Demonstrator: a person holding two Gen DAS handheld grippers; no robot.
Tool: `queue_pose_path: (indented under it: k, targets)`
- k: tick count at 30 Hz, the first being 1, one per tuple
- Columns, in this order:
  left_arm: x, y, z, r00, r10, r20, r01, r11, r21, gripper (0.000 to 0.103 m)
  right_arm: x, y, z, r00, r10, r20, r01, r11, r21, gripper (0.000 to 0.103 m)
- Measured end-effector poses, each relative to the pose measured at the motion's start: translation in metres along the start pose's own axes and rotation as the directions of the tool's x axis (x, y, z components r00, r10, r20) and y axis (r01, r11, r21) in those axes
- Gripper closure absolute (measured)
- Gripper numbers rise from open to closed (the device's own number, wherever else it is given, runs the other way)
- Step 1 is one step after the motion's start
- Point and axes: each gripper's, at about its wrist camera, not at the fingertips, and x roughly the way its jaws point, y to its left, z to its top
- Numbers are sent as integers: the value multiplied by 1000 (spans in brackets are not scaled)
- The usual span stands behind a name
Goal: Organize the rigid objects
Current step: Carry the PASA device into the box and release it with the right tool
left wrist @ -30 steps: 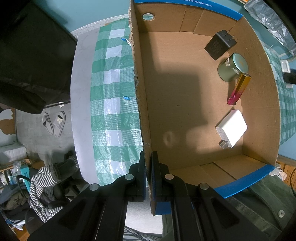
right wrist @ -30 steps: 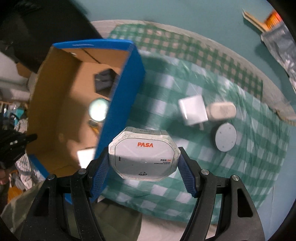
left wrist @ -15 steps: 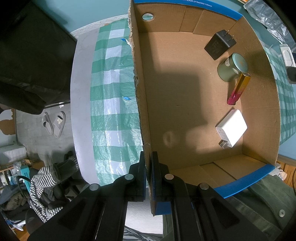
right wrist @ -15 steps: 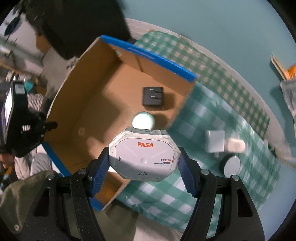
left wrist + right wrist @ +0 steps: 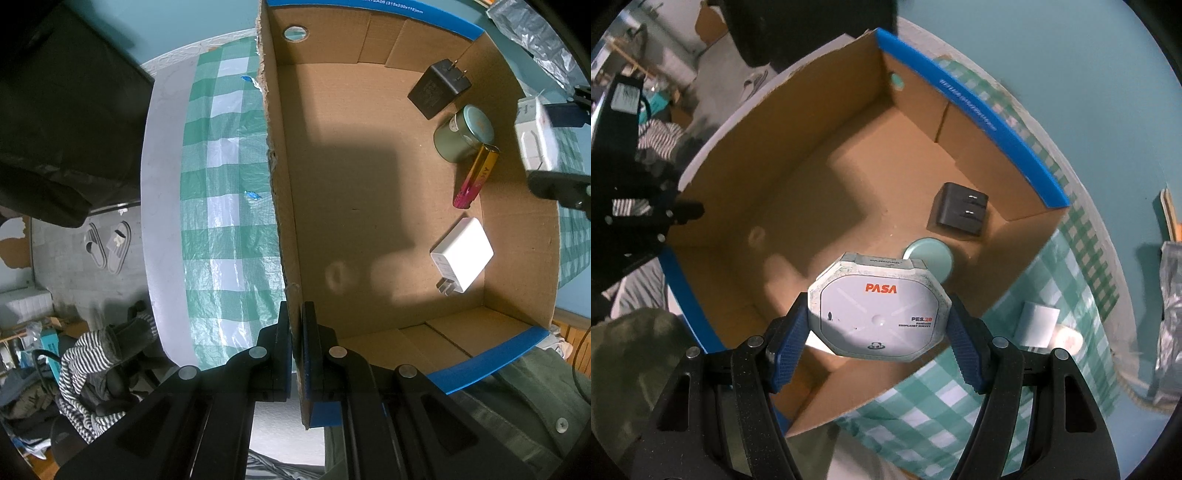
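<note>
An open cardboard box [image 5: 369,192] with blue-taped rims stands on a green checked cloth. My left gripper [image 5: 295,314] is shut on its left wall near the front corner. On the box floor lie a black charger [image 5: 439,90], a green tin [image 5: 463,133], a gold-and-pink bar [image 5: 476,177] and a white charger [image 5: 461,254]. My right gripper [image 5: 877,332] is shut on a white octagonal "PASA" case [image 5: 879,317], held above the box's right side, over the tin [image 5: 929,258]. This case [image 5: 535,136] also shows at the left wrist view's right edge.
On the cloth [image 5: 1052,369] right of the box lie a white cube charger [image 5: 1036,325] and a small white oval item [image 5: 1067,338]. A crinkled silver bag [image 5: 1167,295] sits at the far right. A person's green garment [image 5: 517,406] is by the front wall.
My right gripper has carried the PASA case from above the cloth to over the box, rolling as it went. The case now shows at the left wrist view's right edge. My left gripper has not moved.
</note>
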Motion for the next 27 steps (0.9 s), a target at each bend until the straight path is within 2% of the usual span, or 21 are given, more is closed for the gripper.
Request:
queue_pose_path:
  k: [16, 22, 27]
  targets:
    - [0, 0, 0, 1000, 0, 0, 0, 1000, 0, 98, 24, 6, -2, 996, -67, -61, 65, 997, -32, 32]
    - [0, 0, 0, 1000, 1, 0, -1, 1000, 1, 98, 26, 5, -5, 996, -66, -65, 65, 998, -24, 32]
    - [-1, -1, -1, 1000, 2, 1, -2, 1000, 6, 98, 19, 1, -5, 998, -55, -33, 55, 998, -5, 29]
